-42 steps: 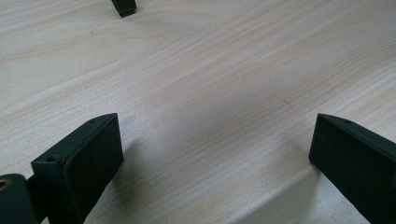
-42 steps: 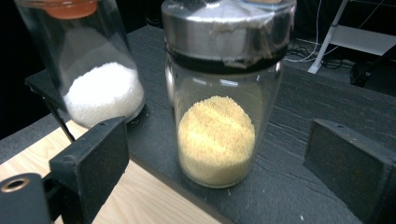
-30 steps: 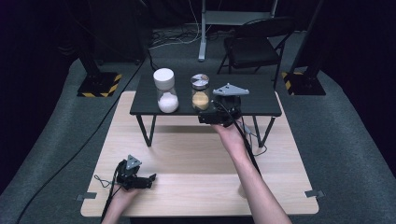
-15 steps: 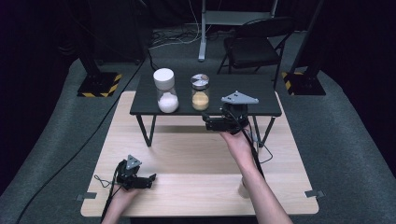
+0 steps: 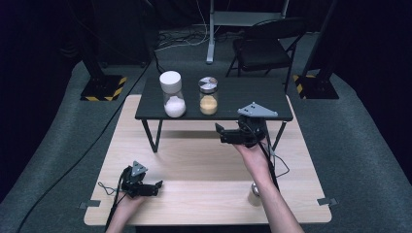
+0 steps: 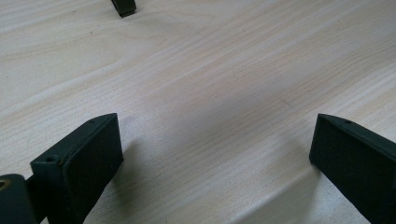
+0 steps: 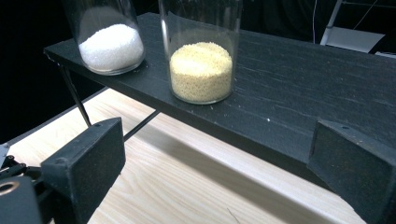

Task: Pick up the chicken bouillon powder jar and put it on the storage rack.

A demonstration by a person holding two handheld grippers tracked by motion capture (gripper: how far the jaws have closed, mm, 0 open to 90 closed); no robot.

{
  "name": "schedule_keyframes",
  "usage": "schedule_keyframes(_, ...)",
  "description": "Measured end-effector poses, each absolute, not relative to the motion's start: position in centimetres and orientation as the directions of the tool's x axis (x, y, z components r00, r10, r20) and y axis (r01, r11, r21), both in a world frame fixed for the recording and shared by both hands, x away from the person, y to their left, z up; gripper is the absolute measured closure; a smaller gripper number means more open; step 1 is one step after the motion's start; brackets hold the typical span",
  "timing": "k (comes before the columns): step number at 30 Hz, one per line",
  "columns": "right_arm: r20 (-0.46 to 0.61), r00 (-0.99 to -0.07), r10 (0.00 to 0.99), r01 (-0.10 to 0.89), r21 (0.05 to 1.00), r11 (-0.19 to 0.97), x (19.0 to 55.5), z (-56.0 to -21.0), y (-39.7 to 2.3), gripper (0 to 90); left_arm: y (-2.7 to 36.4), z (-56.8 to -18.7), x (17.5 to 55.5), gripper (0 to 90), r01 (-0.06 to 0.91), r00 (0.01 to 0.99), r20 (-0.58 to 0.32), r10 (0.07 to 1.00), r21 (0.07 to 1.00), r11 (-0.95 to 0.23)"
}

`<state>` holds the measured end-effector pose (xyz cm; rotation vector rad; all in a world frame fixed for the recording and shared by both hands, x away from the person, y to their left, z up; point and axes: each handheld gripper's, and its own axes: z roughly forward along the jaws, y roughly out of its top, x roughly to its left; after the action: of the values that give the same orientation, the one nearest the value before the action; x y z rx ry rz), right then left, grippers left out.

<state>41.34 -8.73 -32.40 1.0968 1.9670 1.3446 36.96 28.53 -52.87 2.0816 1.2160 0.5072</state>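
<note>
Beside the right forearm, high view: small metal object.

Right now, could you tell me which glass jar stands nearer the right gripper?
The silver-lidded glass jar of yellow grains; the white-lidded jar of white powder stands farther left.

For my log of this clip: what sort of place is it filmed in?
Probably a lab or recording studio: dark surroundings, hazard-striped stand bases on grey carpet, a folding chair, and a wooden table carrying a black shelf with two jars.
</note>
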Motion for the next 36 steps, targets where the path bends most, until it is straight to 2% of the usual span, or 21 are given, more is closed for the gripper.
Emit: schedule_keyframes(36,0.04,-0.515,0.856,0.352,0.921,0.168,37.8,-36.3,-12.0,2.8,28.5,-52.9,37.0,2.4,0.613,0.49,0.0,0.872,0.711,-0.345)
